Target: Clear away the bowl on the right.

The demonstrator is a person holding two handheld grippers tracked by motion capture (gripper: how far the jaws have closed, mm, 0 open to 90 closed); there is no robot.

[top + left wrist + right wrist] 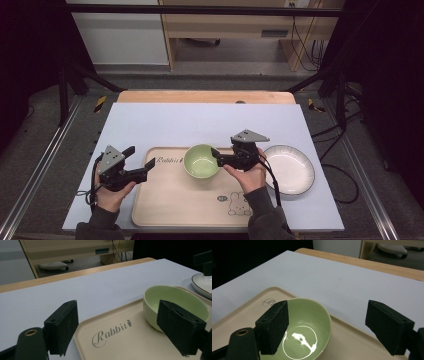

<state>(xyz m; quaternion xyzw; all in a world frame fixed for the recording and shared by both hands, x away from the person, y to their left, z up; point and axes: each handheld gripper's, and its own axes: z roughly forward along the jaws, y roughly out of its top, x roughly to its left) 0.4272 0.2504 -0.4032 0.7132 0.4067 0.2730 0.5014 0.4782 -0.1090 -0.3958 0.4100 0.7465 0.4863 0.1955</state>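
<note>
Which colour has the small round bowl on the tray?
The small round glazed bowl is pale green; the right gripper view shows it best.

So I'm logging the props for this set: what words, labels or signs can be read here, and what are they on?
"Rabbit", in grey script with a small carrot mark after it: printed on the beige tray, near its far left corner.
Small round dark badge beside a rabbit drawing on the tray's near right corner: too small to read.
Green bowl and white plate: no writing visible.
</note>
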